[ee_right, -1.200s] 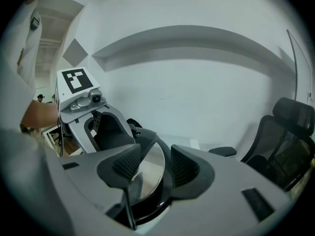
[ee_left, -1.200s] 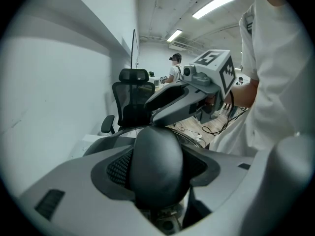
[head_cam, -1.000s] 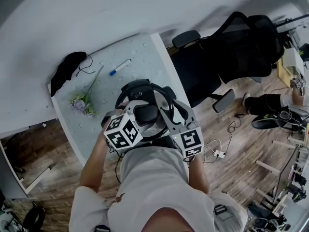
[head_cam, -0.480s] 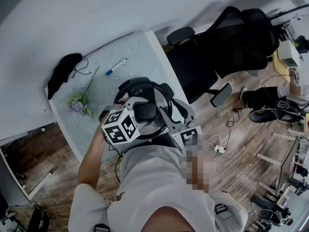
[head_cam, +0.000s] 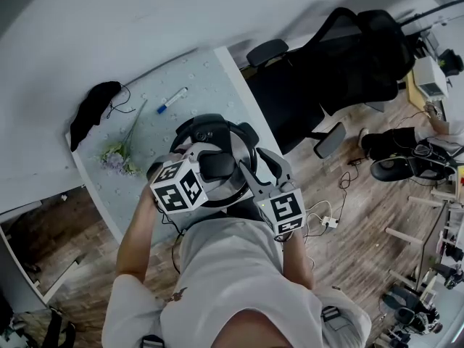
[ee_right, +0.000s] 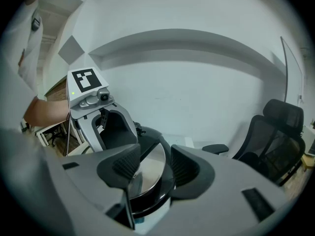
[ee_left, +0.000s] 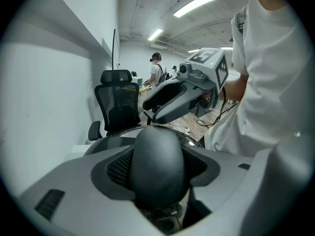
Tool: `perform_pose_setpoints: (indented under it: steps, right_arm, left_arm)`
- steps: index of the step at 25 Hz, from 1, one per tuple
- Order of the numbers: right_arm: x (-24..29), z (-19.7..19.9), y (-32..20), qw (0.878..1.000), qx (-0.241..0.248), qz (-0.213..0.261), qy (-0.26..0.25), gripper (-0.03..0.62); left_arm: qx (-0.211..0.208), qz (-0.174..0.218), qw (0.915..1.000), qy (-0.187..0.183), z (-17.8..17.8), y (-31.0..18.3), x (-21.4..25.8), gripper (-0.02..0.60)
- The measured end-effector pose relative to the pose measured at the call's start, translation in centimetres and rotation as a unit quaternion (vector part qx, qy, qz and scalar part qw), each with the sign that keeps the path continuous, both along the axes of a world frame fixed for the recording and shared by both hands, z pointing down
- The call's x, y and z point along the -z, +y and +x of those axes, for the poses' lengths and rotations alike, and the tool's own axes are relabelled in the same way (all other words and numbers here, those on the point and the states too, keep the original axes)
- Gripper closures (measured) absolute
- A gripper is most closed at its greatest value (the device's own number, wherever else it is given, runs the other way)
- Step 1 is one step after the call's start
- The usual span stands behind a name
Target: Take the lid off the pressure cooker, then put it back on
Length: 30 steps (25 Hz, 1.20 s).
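Note:
The pressure cooker (head_cam: 246,133) stands at the near edge of a pale table (head_cam: 210,78). Its lid (head_cam: 238,151) is shiny metal with a black ring and a black rounded handle (ee_left: 157,166). My left gripper (head_cam: 210,167) is shut on that handle, which fills the gap between its jaws in the left gripper view. My right gripper (head_cam: 255,171) is at the lid's near right side. In the right gripper view the lid's shiny edge (ee_right: 147,173) and black rim fill the space between its pads (ee_right: 129,168). The cooker's body is hidden under the lid and grippers.
On the table lie a blue marker (head_cam: 179,100), a small bunch of flowers (head_cam: 119,154) and a black cloth with a cord (head_cam: 98,107). A black office chair (head_cam: 341,64) stands right of the table. Cables and a power strip (head_cam: 326,227) lie on the wooden floor.
Both grippers stay on the lid. The left gripper's marker cube has rolled slightly. The head view has drifted a little.

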State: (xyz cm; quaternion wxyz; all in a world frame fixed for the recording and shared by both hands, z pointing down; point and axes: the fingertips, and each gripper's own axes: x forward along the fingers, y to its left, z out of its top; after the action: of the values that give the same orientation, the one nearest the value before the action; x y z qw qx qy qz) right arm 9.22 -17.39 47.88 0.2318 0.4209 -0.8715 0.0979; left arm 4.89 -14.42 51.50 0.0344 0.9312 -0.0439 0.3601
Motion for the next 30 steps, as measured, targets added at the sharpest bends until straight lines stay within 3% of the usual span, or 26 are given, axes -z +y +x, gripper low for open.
perform_pose_setpoints:
  steps: [30]
  right_arm:
    - [1.1,0.7,0.7,1.0,-0.017,0.016,-0.001,0.398]
  left_arm:
    - [0.018,0.01,0.9998,-0.004,-0.5,0.3,1.5,0.308]
